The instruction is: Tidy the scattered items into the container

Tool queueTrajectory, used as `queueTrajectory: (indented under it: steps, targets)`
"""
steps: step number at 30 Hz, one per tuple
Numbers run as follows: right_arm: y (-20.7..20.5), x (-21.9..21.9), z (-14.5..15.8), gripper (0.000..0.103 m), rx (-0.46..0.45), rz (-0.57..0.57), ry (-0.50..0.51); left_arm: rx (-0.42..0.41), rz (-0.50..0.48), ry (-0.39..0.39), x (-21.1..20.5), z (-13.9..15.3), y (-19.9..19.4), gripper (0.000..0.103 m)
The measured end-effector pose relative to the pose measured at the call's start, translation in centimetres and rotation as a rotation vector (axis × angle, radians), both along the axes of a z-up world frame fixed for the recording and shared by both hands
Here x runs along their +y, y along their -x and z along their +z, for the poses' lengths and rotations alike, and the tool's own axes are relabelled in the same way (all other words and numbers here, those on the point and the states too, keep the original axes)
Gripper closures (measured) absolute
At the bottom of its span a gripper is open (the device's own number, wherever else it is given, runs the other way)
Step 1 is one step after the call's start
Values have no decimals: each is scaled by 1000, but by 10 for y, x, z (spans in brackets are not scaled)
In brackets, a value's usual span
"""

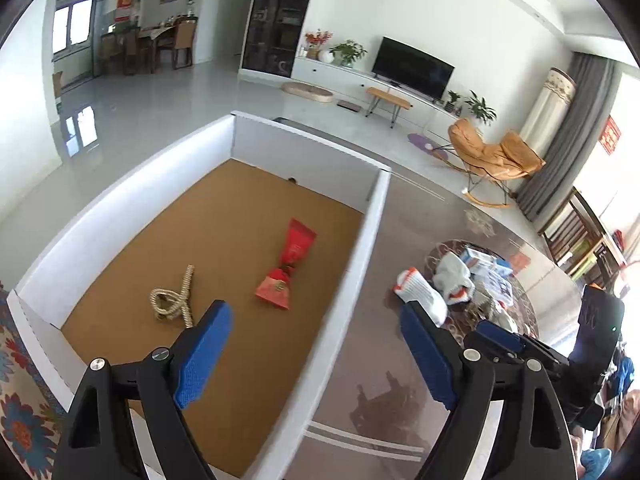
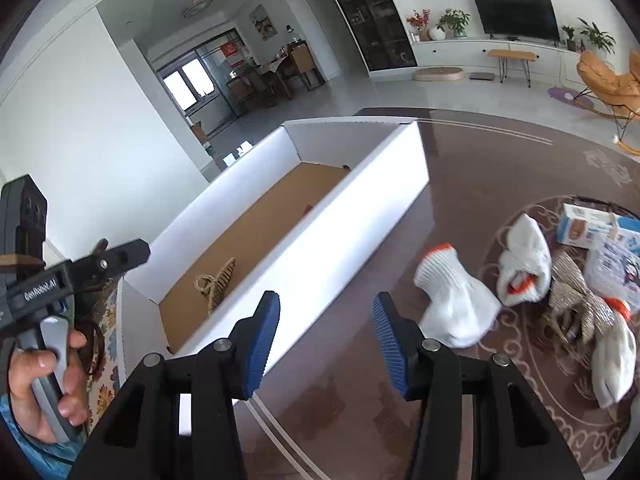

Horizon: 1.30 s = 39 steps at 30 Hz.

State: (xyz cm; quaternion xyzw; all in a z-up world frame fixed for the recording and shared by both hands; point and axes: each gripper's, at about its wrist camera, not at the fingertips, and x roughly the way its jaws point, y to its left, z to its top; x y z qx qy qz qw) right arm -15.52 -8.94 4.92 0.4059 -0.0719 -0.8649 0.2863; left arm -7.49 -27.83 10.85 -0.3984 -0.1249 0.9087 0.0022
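The left gripper (image 1: pixel 316 354) has its blue fingers (image 1: pixel 204 354) spread wide with nothing between them. Below the gap runs the near white wall of the box (image 1: pixel 348 280), dividing the cardboard floor from the glossy brown table (image 1: pixel 404 216). Just past the left finger a gold hair clip (image 1: pixel 174 300) lies in the box; farther in lies a red pouch (image 1: pixel 290 266). Beyond the right finger, on the table, sit white gloves (image 1: pixel 424 296) with orange cuffs.

The right gripper (image 2: pixel 326 338) is also open and empty, over bare table beside the box wall. Just past its right finger lies one glove (image 2: pixel 454 300). Only this view shows farther items clearly: a second glove (image 2: pixel 522 268), a glittery bow (image 2: pixel 576 300) and a small carton (image 2: pixel 580 226). At its left edge a hand (image 2: pixel 44 384) holds the other gripper's handle.
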Motion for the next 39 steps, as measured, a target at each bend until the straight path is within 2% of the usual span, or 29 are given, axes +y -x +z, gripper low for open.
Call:
queueTrajectory:
  steps: [2,5,8,12,14,20,31,39]
  targets:
    - [-43,58,-17,53,43,-78,-81,0,-79,-19,49,-14,-16,2]
    - [-98,143,-42,53,62,-228,-191,-35,-190,-58,125,-55,-27,2]
    - [-132,218,-63,53,30,-384,-269,-78,-265,-99,194,-103,-32,2]
    - [-144,281,-79,53,-24,-513,-355,-141,-303,-44,262,-147,-31,2]
    - [-148,297,-79,53,-22,-534,-367,-124,-311,34,279,-156,-30,2]
    - [-140,291,-86,53,0,-491,-427,-137,-341,250,303,-165,-9,0]
    - [-138,298,-90,51,4,-485,-340,-117,-319,236,296,-166,3,0]
    - [-137,291,-91,47,5,-468,-379,-117,-320,236,296,-166,3,0]
